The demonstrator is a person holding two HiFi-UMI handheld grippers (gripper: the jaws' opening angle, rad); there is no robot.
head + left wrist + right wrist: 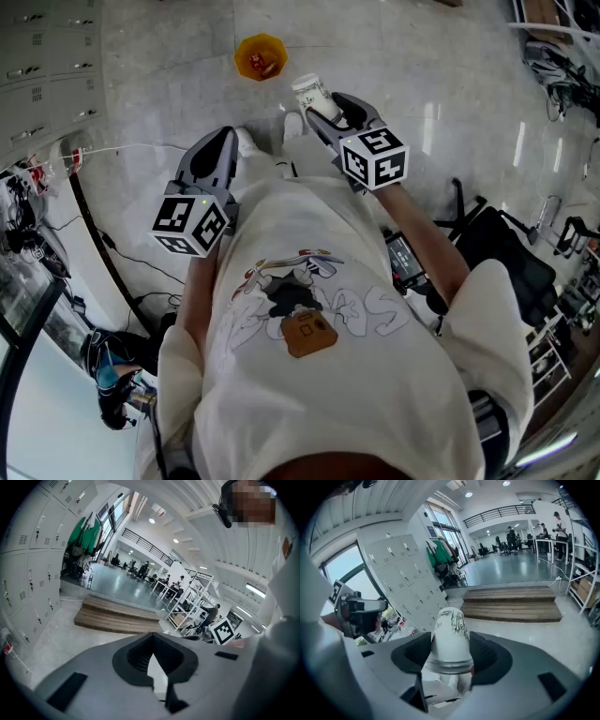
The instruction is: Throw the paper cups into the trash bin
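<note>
Paper cup (450, 630) pinched in right gripper (450, 656), jaws wide around it.
Left gripper (151, 639) pressed together, empty; orange trash bin (260, 56) ahead on open floor (169, 84).

Cup (311, 94) btwn R tongs (327, 111), bin (260, 56) ahead

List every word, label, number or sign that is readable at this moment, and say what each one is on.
No text here can be read for certain.
white shirt: pale outlined letters round a cartoon, creased, illegible.
paper cup: dark green print, too blurred.
marker cube: black-and-white pattern, no words.
lockers: small plates, too small.
</note>
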